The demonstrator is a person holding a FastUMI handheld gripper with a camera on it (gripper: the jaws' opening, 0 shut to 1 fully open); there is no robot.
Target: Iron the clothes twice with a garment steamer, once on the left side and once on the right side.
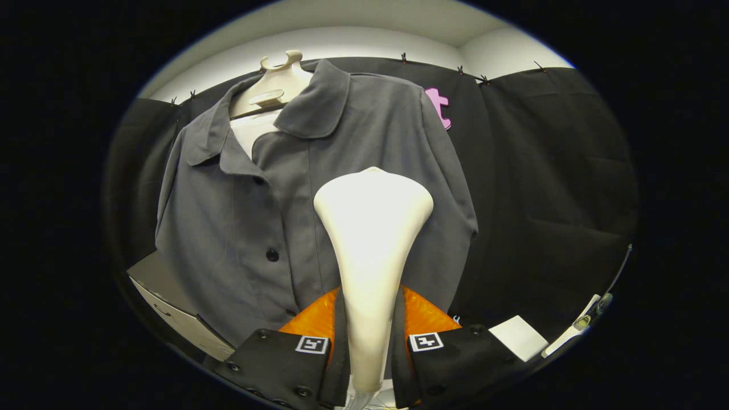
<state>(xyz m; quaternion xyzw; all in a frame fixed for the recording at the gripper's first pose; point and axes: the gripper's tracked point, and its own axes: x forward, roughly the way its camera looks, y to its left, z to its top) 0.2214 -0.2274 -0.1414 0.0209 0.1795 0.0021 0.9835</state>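
A grey button-up shirt (296,199) hangs on a pale mannequin bust (273,85) in front of the black cloth wall. My gripper (370,336) is shut on the narrow handle of a white garment steamer (373,228). The steamer's wide head points up and forward, over the shirt's chest on the side right of the button placket. I cannot tell whether the head touches the fabric. A dark button (272,255) shows left of the steamer.
A grey-and-white box (171,302) stands low beside the shirt's left hem. A white block (518,336) and a white cabled device (581,324) lie low on the right. The black cloth wall spreads behind and to the right of the shirt.
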